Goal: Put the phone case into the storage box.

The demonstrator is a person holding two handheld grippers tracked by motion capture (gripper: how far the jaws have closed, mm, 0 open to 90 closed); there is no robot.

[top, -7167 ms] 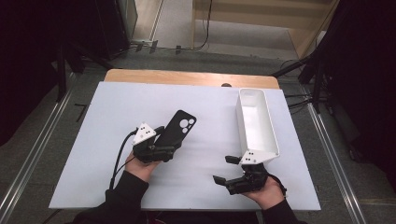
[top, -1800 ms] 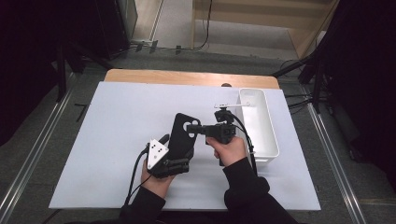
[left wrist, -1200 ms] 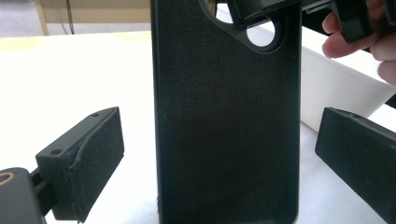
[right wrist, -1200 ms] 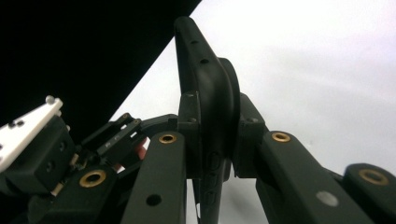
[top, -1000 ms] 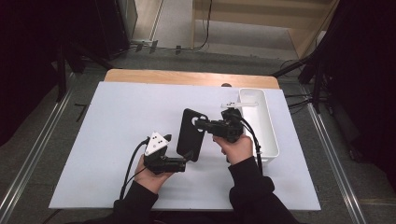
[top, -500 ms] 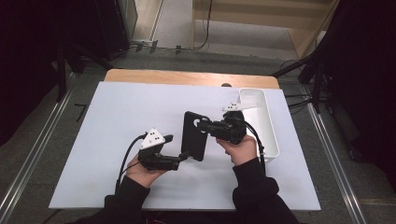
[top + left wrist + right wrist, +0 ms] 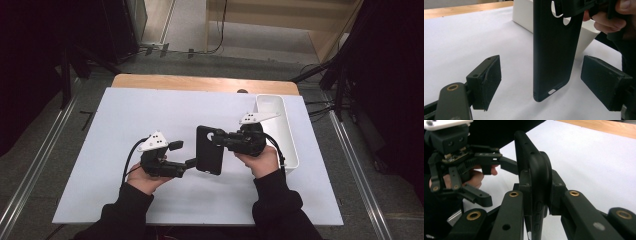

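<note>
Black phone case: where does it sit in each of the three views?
High view: black phone case at centre, upright between both hand-held grippers.
Left gripper view: it hangs from the top, between the open jaws.
Right gripper view: it stands edge-on at centre, clamped.
Shared landmark: white bin.

A black phone case (image 7: 555,50) hangs upright between the left hand-held gripper (image 7: 544,77)'s two pads (image 7: 486,80), which have just been closing but stand clear of it on both sides. The right hand-held gripper (image 7: 576,7) grips its top end, fingers (image 7: 609,23) beside it. Behind stand a white tray (image 7: 524,15) and the white worktop (image 7: 461,42).
</note>
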